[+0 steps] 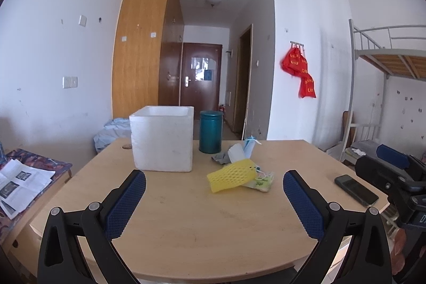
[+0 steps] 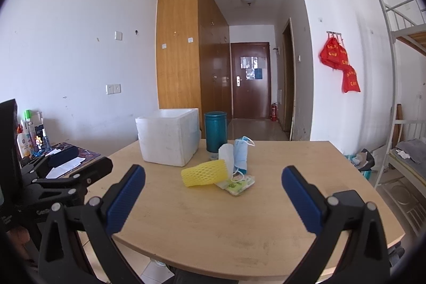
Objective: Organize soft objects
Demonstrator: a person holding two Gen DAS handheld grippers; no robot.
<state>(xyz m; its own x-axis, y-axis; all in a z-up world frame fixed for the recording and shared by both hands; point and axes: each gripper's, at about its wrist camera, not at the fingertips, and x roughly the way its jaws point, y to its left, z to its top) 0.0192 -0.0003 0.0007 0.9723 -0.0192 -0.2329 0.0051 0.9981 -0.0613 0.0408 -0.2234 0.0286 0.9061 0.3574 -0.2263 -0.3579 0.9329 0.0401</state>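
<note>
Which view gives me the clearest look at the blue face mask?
Right wrist view: the blue face mask shows nearly whole, propped upright by the teal canister. Left wrist view shows only its top behind other items.

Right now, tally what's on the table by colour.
Yellow: 1, foam net sleeve
White: 2, foam box, white mask
Blue/teal: 2, canister, blue mask
Green: 1, packet
Black: 1, phone
Total: 7

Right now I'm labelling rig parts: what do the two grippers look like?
Both look alike: the left gripper and right gripper have black angular arms with round silver pivot pins, ending in two flat fingers padded in dimpled blue rubber. No cables or sleeves show.
</note>
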